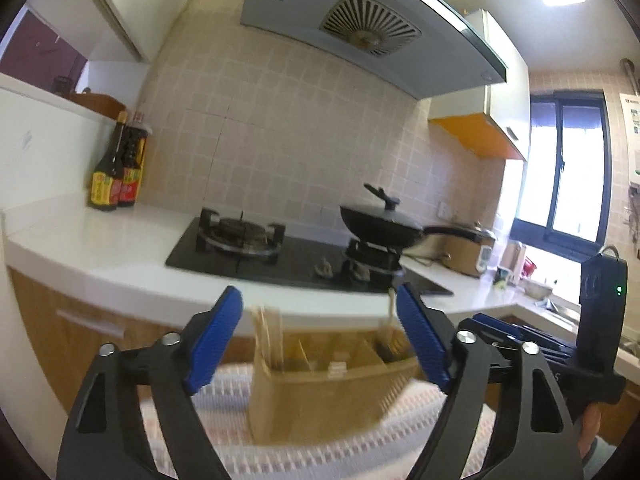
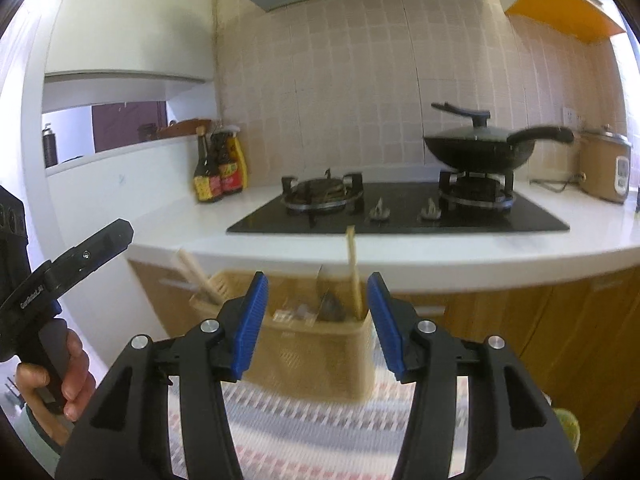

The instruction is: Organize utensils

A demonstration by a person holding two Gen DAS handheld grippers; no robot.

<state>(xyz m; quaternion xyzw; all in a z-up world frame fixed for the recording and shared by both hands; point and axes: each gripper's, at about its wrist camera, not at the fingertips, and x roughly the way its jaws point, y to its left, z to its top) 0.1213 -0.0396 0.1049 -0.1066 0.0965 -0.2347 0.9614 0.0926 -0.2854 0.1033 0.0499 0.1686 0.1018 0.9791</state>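
- Here's the tan utensil caddy [image 1: 320, 396] standing on a striped cloth [image 2: 304, 424], in front of the kitchen counter [image 1: 100, 248], and utensils are already standing upright inside it.
- Chopsticks [image 1: 267, 338] sit in its left compartment; a pale wooden handle [image 2: 353, 272] rises from the right one.
- Left gripper [image 1: 320, 344]: jaws spread wide, nothing between the pads, caddy just ahead.
- Right gripper [image 2: 316, 326]: jaws parted too, empty, lined up on the caddy's right half with the pale handle showing in the gap beyond.
- Progress call: both grippers free and the utensils slotted, so the sorting looks well along, perhaps finished.
- No loose utensils show on the cloth in either view, though much of it is covered by the gripper frames.
- Hard to read: the caddy is smeared by motion blur, so the small dark things in its middle compartments cannot be named.
- A hand [image 2: 68, 376] grips the left gripper's handle at the frame edge; the rest of the person is cut off.
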